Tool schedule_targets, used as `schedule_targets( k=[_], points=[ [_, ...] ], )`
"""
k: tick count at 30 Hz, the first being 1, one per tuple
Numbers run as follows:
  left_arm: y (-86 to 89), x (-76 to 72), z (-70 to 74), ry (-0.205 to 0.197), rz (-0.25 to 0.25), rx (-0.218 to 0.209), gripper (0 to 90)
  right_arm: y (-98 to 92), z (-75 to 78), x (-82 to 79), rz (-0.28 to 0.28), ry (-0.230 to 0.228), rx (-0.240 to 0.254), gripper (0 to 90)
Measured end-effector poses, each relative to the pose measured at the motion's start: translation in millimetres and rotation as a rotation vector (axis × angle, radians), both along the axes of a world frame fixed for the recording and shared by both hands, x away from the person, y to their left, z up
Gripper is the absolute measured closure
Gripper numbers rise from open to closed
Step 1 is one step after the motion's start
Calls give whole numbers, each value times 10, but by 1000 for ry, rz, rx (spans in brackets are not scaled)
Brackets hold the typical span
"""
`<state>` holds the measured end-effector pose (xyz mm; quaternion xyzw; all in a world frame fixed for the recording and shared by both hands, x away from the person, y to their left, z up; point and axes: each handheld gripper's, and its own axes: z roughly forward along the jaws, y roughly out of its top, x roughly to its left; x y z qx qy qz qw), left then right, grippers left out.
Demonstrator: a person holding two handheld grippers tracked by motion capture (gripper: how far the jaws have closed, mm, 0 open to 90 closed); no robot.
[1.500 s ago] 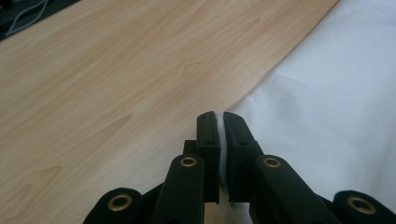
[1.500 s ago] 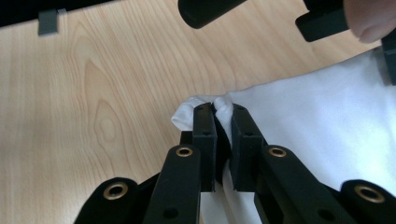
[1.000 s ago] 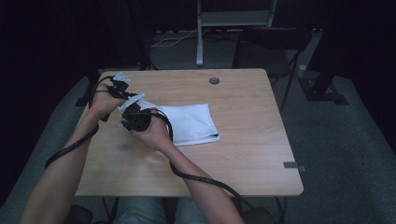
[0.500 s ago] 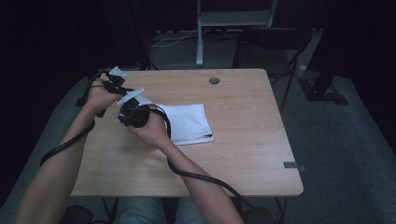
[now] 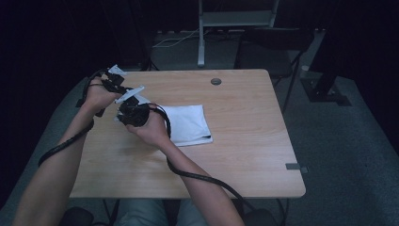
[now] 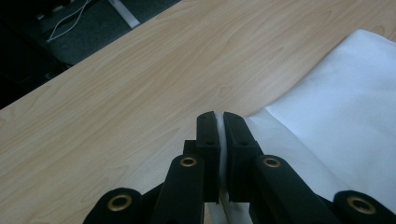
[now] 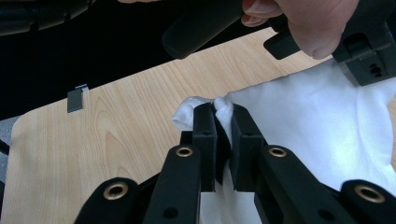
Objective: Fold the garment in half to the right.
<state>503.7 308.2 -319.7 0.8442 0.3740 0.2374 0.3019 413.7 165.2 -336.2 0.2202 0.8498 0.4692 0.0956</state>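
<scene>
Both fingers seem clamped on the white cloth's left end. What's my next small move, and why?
Probably lift that end and carry it right over the white cloth: the left gripper and right gripper each pinch fabric, while the rest lies flat on the table.

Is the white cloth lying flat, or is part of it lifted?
Partly lifted: the white cloth lies mostly flat on the wooden table, its near-left edge pinched by the left gripper and right gripper.
</scene>
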Motion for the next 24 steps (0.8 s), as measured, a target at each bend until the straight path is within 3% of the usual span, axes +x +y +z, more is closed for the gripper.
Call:
schedule_targets(
  k=[24],
  points=[
    [59, 1, 118, -13, 19, 18, 863, 35, 108, 2, -4, 0, 30, 826]
  ],
)
